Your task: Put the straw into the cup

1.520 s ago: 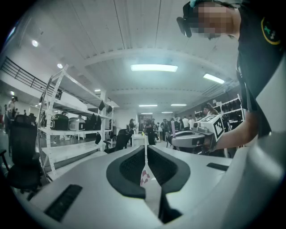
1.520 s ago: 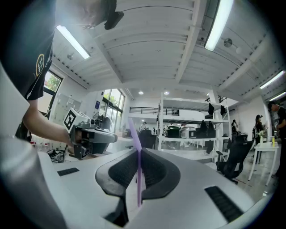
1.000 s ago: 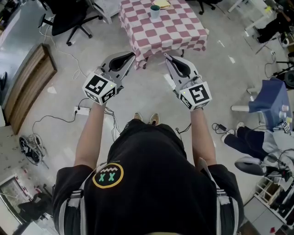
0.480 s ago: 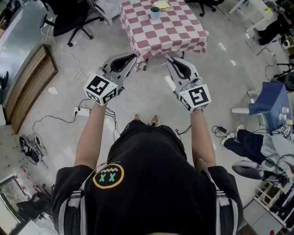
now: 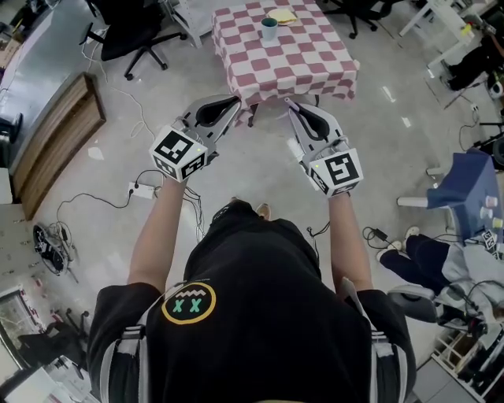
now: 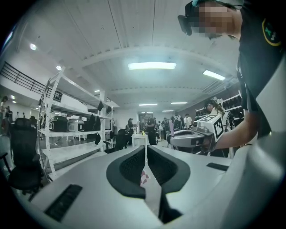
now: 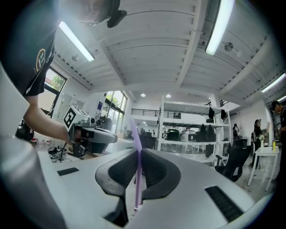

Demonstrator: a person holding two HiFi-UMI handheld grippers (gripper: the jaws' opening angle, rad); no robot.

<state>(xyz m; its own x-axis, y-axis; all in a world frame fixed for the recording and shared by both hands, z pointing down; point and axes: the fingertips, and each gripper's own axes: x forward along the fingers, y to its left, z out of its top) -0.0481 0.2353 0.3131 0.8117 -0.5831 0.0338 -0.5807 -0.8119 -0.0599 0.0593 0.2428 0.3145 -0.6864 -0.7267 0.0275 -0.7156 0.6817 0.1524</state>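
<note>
Here's the checkered table (image 5: pixel 303 67) at the far end of the floor, and everything hangs on it. The person (image 5: pixel 264 315) stands short of its near edge with both arms raised towards it.

The left gripper (image 6: pixel 146 150) is level with that near edge, on the side of the office chair (image 5: pixel 126 35). Its claw is pressed together on nothing, and only a sliver of the red-and-white cloth shows through the slit. The right gripper (image 7: pixel 137 152) is beside it on the other side, with its claw pinching the purple straw (image 7: pixel 139 179). The straw stands up between the pads, its bent tip above them.

The cup (image 5: pixel 269 28), teal and upright, sits towards the table's far edge, well apart from both grippers. Just beyond it lies something yellow (image 5: pixel 281 15), too small to name.

As I judge it, the pick-up is done and the delivery is all to come: close on the table, bring the straw over the rim and let it go.

From overhead the straw barely shows against the claw. I can't see inside the cup, nor how much straw runs below the pads. The table's legs are mostly hidden under the cloth.
</note>
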